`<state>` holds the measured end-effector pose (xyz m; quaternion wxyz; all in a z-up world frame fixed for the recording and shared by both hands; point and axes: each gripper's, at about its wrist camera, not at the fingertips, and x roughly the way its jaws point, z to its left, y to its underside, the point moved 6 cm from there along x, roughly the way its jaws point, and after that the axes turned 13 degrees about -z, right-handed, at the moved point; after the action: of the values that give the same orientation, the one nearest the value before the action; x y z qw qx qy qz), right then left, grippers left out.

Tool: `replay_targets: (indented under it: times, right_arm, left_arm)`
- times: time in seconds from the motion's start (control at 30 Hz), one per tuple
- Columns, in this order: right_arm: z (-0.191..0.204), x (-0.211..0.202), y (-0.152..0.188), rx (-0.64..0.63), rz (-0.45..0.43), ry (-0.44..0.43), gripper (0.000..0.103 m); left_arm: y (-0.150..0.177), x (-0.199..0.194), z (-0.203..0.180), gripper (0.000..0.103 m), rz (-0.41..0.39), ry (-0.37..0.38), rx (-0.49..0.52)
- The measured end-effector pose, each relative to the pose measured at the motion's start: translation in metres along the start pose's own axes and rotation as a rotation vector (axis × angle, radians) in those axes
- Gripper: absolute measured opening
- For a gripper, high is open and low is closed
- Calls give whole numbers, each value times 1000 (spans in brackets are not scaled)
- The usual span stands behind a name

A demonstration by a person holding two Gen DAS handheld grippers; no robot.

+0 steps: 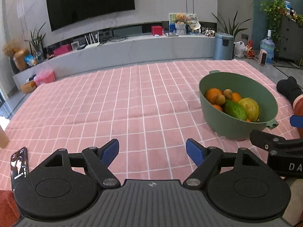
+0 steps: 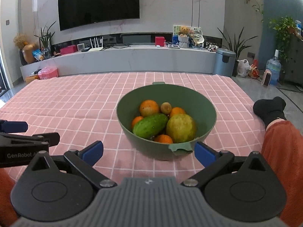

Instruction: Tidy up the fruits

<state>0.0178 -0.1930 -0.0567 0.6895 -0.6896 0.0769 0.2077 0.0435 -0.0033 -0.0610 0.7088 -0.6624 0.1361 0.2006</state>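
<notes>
— Several fruits lay in the green bowl (image 2: 166, 102), didn't they?

— Yes: oranges (image 2: 149, 108), a kiwi (image 2: 166, 107), a green cucumber-like fruit (image 2: 150, 125) and a yellow one (image 2: 180, 128) touching it. The bowl sat on the pink checked cloth (image 2: 75, 102) just ahead of the right gripper (image 2: 148, 150), its near handle (image 2: 180, 148) between the spread fingers.

— And the left gripper (image 1: 152, 152)?

— Fingers apart too, holding nothing, over bare cloth; the bowl stood ahead to its right. A phone (image 1: 19, 167) lay beside it on the left.
</notes>
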Motion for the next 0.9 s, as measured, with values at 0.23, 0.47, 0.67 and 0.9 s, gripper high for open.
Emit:
replay_targets:
  times: [0.23, 0.47, 0.67, 0.9]
  right_arm:
    - [2, -1, 2, -18, 1, 3, 98]
    - [4, -5, -1, -18, -17, -5, 98]
    - [3, -6, -3, -15, -26, -6, 98]
    - [4, -7, -2, -20, -29, -9, 98]
  left_arm:
    - [1, -3, 3, 94, 6, -4, -7]
    - [-4, -5, 2, 94, 0, -4, -8]
    - [-6, -6, 3, 94, -2, -5, -7]
    - [-6, -6, 3, 94, -2, -4, -7]
